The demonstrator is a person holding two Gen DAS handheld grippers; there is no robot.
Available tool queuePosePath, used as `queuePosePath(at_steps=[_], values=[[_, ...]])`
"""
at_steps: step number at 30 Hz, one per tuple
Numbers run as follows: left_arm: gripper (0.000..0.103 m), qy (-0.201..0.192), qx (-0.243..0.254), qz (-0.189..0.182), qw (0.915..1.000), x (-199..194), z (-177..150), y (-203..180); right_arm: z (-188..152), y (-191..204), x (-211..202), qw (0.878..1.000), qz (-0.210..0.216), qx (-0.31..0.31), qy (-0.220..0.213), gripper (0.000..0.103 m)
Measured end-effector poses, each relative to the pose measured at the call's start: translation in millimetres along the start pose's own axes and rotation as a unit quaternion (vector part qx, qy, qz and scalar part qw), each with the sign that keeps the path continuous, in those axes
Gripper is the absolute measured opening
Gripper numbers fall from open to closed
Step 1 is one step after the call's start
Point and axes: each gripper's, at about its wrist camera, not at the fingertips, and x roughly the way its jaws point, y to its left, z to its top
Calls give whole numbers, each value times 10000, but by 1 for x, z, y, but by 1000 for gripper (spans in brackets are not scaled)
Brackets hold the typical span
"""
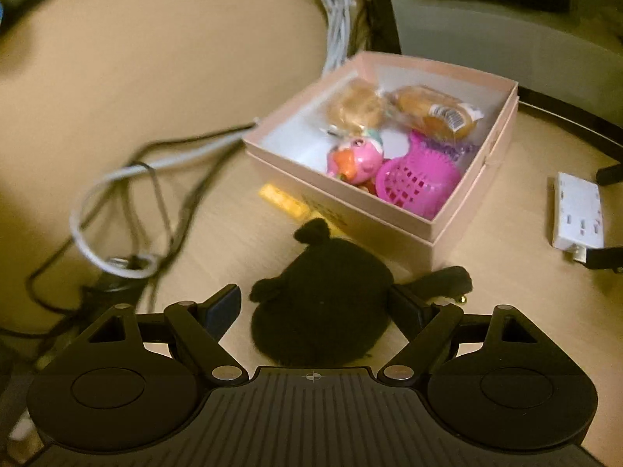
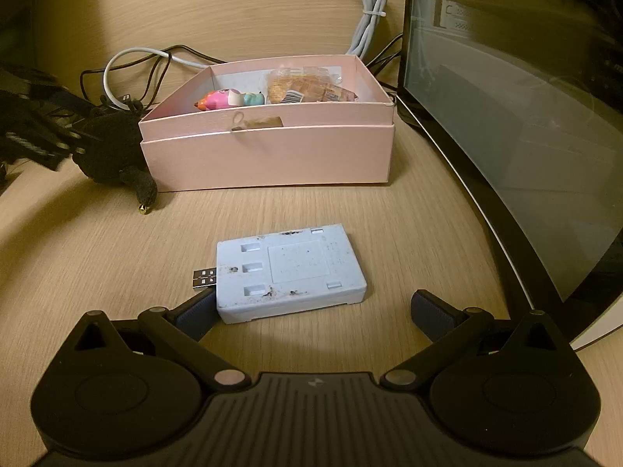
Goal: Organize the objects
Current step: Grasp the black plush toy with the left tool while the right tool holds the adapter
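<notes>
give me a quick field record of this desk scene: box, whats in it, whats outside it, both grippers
box: pink box, open, on the wooden desk
inside box: pink toy, magenta basket, two wrapped pastries
outside box: black plush toy beside the box; white USB adapter in front of it
left gripper: open, jaws on either side of the plush toy, not pressing on it
right gripper: open, near end of the adapter between its fingers, no grip visible
background: loose cables, monitor
</notes>
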Motion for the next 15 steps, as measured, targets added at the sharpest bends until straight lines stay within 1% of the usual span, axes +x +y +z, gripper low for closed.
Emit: queuePosePath(at_steps=[2, 4, 7, 11, 15], values=[[87, -29, -174, -151, 9997, 7, 2, 2, 0, 0, 0, 10000, 1, -12, 10, 103], [87, -87, -406, -202, 9989, 13, 4, 4, 0, 1, 0, 10000, 9, -19, 29, 103], [79, -97, -770, -174, 9968, 18, 1, 6, 1, 1, 0, 10000, 39, -53, 75, 103], [74, -181, -1151, -168, 9930, 0, -8, 8, 7, 3, 4, 9997, 127, -114, 197, 103], [72, -233, -1684, -67, 9854, -32, -29, -3, 11, 12, 9, 9987, 338, -309, 220, 103]])
